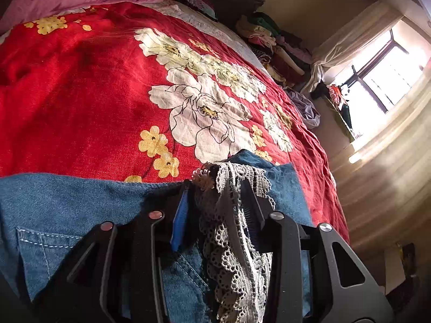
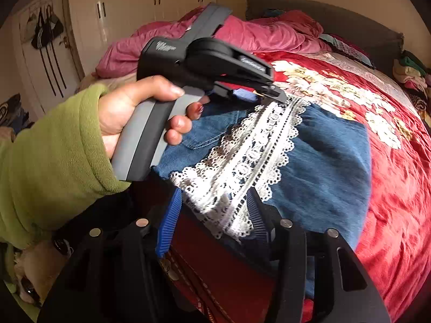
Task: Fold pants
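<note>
Left gripper (image 1: pixel 215 185), right gripper (image 2: pixel 212 210) part-open around lace trim (image 2: pixel 250 156) of jeans (image 2: pixel 323 167); grip unclear.

Both tongs, left (image 2: pixel 272 95) and right (image 2: pixel 212 212), hold the jeans' (image 2: pixel 323 167) white lace trim (image 2: pixel 250 156) above the red bedspread (image 2: pixel 390 188).

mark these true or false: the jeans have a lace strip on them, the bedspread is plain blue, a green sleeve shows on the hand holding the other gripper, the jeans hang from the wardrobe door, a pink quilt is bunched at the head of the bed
1. The jeans carry a lace strip. True.
2. The bedspread is plain blue. False: it is red with white and yellow flowers.
3. A green sleeve shows on the hand holding the left gripper. True.
4. The jeans hang from the wardrobe door. False: they lie on the bed.
5. A pink quilt is bunched at the head of the bed. True.
</note>
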